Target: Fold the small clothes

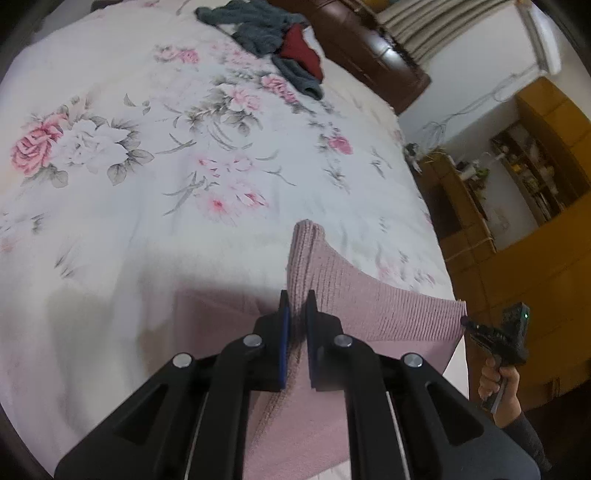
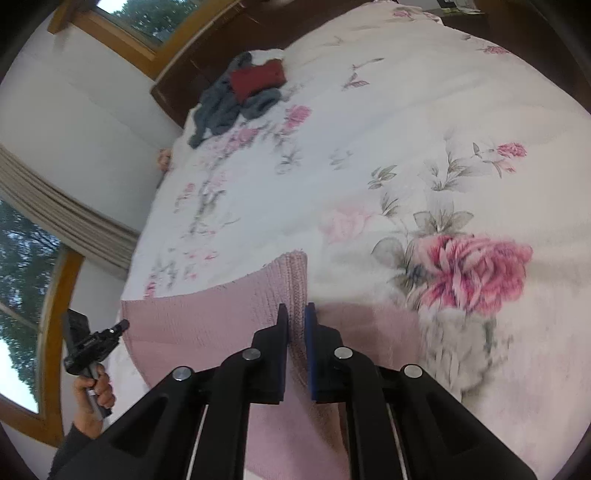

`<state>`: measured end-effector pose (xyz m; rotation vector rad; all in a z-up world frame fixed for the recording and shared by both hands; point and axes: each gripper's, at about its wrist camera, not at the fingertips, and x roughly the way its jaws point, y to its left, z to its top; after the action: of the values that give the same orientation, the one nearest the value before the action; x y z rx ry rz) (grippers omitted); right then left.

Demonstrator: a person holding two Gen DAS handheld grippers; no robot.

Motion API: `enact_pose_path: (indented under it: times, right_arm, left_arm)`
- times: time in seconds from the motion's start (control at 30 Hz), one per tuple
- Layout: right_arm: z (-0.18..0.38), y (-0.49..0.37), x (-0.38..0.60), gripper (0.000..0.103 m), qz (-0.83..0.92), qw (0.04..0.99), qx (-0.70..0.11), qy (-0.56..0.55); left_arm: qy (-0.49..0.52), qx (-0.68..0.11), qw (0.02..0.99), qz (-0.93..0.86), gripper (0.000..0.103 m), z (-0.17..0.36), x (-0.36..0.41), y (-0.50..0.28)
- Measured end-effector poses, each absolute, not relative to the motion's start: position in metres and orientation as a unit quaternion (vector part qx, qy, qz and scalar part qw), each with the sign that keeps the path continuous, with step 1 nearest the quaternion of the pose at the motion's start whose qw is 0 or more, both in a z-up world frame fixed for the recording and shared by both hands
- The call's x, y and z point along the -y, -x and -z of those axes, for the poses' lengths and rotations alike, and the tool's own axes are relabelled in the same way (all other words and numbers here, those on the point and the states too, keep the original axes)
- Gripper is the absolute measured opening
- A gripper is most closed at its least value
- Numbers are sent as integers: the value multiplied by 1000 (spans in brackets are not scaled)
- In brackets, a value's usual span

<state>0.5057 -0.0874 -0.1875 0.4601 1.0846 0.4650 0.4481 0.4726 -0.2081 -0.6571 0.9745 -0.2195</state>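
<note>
The left gripper (image 1: 296, 306) and the right gripper (image 2: 296, 317) are each found clamped on a raised corner of the pink knitted garment (image 1: 388, 314), whose held edge is stretched between them across the lower frame, neither hand being nearer. The rest of the garment is seen draped on the floral bedspread (image 1: 147, 166) below, and open bedspread lies ahead of both grippers. A grey-and-red clothes pile (image 1: 273, 33) lies well apart at upper centre, and nothing is noted obstructing.
</note>
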Motion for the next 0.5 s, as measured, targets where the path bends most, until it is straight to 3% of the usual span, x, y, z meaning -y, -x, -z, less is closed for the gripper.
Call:
enact_pose_path:
  times: [0.5]
  right_arm:
    - [293,-564,80,8,-146,788,-572,-174]
  left_arm:
    - [313,-554,770,33,6,329,-481,-512]
